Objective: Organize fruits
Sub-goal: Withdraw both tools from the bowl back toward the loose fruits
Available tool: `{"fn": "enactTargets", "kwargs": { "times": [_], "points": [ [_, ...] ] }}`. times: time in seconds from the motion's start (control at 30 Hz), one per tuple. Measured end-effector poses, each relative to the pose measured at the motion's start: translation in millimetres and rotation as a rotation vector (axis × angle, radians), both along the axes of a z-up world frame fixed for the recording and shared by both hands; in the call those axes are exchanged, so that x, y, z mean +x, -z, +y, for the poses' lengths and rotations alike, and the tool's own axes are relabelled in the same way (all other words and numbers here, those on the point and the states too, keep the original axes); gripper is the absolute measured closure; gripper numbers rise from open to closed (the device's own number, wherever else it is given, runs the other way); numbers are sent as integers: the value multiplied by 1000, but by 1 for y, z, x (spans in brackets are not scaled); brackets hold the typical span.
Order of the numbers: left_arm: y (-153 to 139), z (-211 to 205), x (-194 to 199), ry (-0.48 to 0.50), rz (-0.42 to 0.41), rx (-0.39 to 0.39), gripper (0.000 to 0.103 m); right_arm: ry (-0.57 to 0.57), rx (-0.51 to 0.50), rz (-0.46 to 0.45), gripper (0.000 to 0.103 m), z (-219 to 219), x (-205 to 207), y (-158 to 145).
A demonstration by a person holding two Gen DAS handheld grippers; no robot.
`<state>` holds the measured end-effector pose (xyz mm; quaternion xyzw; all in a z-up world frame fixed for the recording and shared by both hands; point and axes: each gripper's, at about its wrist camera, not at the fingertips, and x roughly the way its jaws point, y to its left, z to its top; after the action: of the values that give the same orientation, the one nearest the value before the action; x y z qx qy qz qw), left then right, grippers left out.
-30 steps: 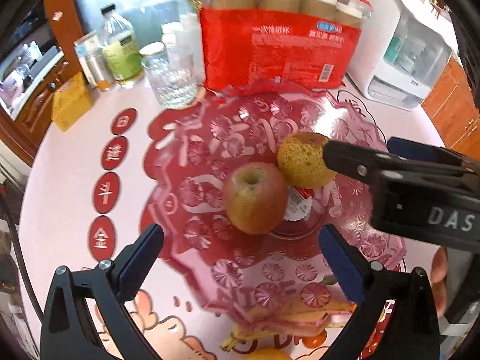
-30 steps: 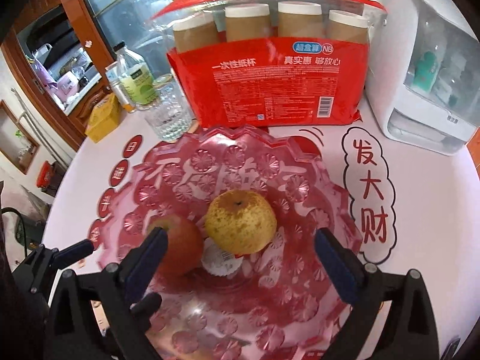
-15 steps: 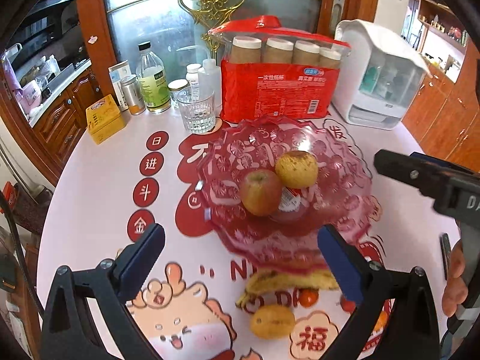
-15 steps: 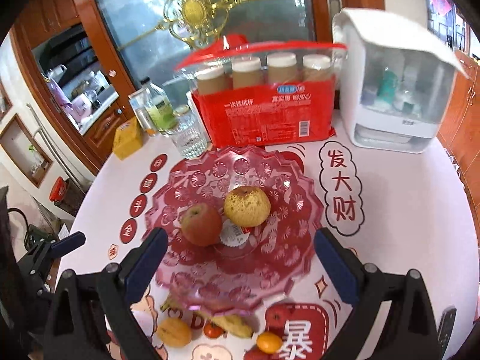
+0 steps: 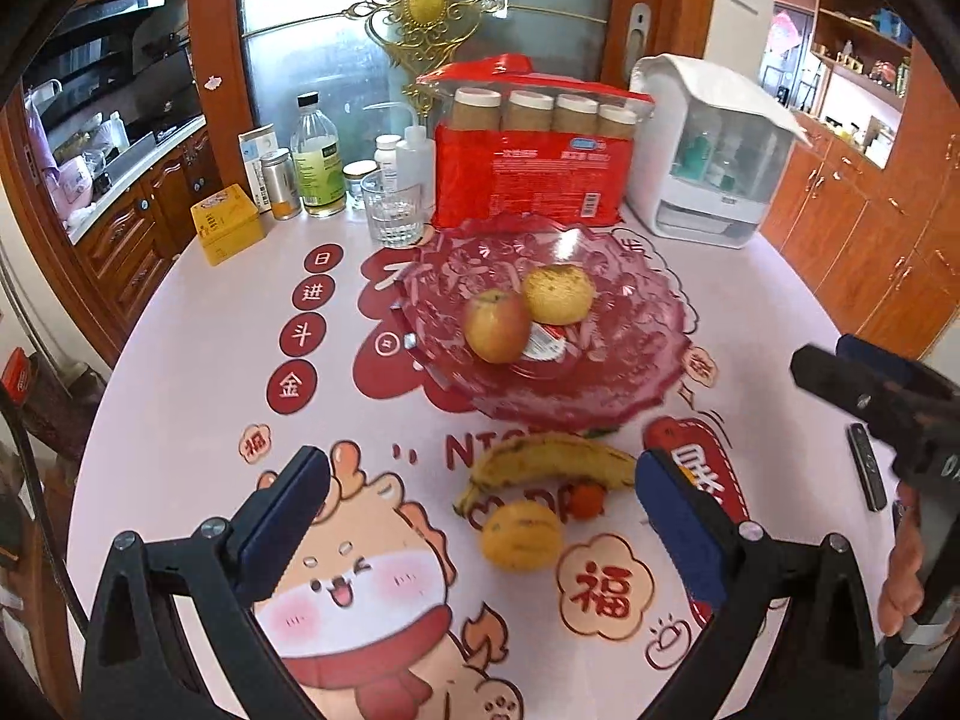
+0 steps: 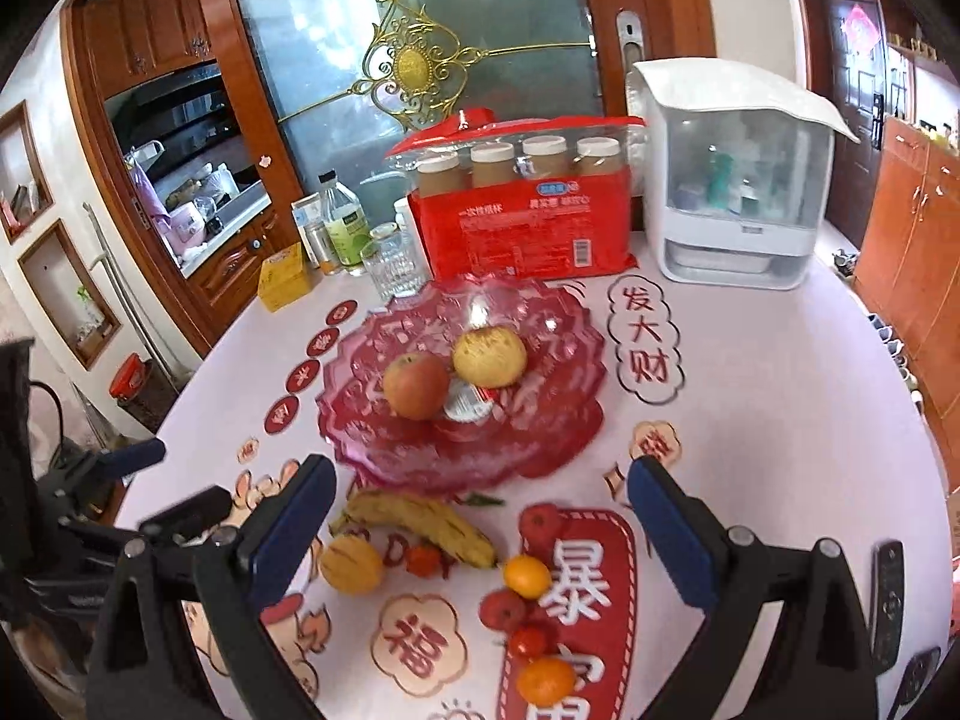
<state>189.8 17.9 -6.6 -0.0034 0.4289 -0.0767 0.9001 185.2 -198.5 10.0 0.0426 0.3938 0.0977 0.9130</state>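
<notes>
Left wrist view: my left hand-held gripper (image 5: 474, 516) stands wide open and holds nothing, its blue pads straddling the loose fruit at the near edge of the tabletop (image 5: 180, 372). My right hand-held gripper (image 6: 480, 516) is spread just as wide and empty too, aimed the same way.

The pink plastic fruit plate (image 5: 636, 306) sits toward the far middle of the tabletop, in front of the red pack of paper cups (image 5: 528, 180). Its scalloped, faceted rim looks rigid and slick. On it an apple (image 5: 497, 326) and a rough, speckled pear (image 5: 558, 294) touch each other beside a label at its centre; I judge these already sorted.

Still off the plate, just beside its near rim, lie a curved, brown-flecked banana (image 5: 552, 462), a round yellow citrus (image 5: 521, 535) and a small red-orange fruit (image 5: 587, 498). The right wrist view adds tangerines (image 6: 527, 576) and small red fruits (image 6: 504, 607) on the printed cloth.

I judge the wide spread suits the round citrus. The banana's long curve would need a grip across its middle.
</notes>
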Motion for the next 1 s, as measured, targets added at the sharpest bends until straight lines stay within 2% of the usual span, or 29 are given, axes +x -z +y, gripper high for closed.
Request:
{"fn": "enactTargets", "kwargs": {
  "times": [0.17,0.33,0.53,0.7,0.83,1.0],
  "points": [
    [4,-7,-21,24,-31,-6,1,-10,-12,-19,14,-6,-27,9],
    [14,-11,-36,27,-50,-18,1,-7,-62,-64,16,-5,-52,17],
    [34,-9,-42,7,-28,-24,3,-5,-161,-118,17,3,-76,30],
    [55,-10,-46,-7,-46,19,3,5,-230,-154,17,6,-93,45],
    [80,-13,-42,-1,-15,32,3,25,-238,-106,17,-1,-97,75],
    [112,-18,-29,-3,36,26,3,25,-209,-12,25,-10,-92,113]
  ]
}}
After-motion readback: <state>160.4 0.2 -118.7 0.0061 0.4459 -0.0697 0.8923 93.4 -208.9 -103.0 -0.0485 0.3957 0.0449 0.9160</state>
